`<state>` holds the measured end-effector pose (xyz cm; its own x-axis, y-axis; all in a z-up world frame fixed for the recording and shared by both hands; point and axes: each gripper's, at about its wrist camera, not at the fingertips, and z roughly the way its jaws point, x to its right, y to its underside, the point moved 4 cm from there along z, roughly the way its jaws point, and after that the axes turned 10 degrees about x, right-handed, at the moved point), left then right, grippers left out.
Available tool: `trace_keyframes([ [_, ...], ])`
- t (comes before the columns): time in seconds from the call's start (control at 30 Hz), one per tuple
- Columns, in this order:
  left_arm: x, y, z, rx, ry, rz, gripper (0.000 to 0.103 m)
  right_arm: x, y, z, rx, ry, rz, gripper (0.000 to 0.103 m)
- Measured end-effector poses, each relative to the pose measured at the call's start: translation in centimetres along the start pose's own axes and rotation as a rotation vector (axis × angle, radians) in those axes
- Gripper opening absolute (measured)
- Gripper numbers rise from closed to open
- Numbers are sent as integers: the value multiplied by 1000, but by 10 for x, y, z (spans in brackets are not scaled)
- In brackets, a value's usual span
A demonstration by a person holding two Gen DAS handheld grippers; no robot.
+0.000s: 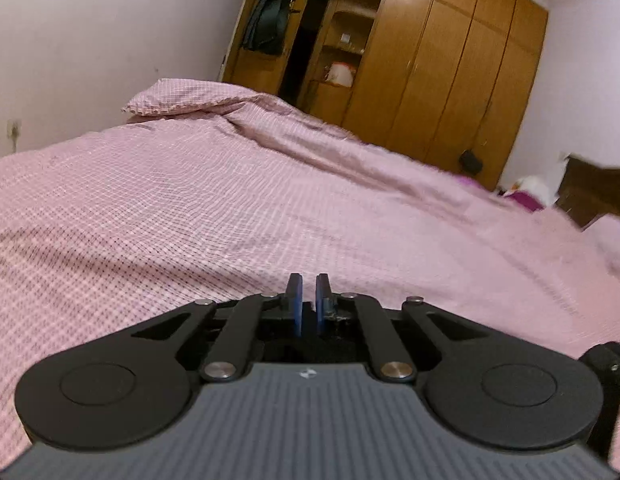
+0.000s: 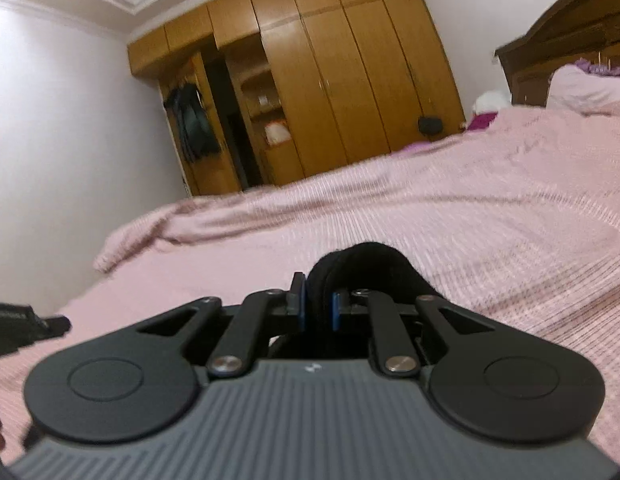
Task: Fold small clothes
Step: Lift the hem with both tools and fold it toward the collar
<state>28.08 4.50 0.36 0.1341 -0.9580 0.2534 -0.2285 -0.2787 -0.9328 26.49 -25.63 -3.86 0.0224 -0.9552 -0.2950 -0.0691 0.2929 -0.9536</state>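
Note:
My right gripper (image 2: 318,294) is shut on a small black garment (image 2: 364,270), bunched into a roll between the blue pads and bulging up and to the right, held just above the pink checked bed cover (image 2: 450,220). My left gripper (image 1: 308,292) is shut and empty, its blue pads nearly touching, hovering low over the same bed cover (image 1: 189,208). Part of the left gripper shows at the left edge of the right wrist view (image 2: 17,324). The rest of the garment below the fingers is hidden.
A wooden wardrobe (image 1: 438,68) stands beyond the bed, one door open with dark clothes (image 1: 269,16) hanging. A dark wooden headboard (image 2: 562,48) and pillow (image 2: 582,88) are at right. A white wall (image 1: 89,40) runs along the left.

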Motion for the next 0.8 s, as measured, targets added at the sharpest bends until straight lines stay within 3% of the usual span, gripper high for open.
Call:
trace_keyframes([
  [0.13,-2,19,34,-74,-10,70,8,9,27,34,-84,36,-14,15],
  [0.33,-18,33,42,-172,10,113,8,32,65,68,-265,99,58,18],
  [0.47,-19,31,18,-198,47,98,9,38,66,60,-251,79,129,18],
  [0.67,-8,39,-11,-248,121,44,13,38,64,59,-240,76,130,18],
  [0.8,-2,55,-10,-313,82,30,35,39,64,58,-232,71,143,18],
])
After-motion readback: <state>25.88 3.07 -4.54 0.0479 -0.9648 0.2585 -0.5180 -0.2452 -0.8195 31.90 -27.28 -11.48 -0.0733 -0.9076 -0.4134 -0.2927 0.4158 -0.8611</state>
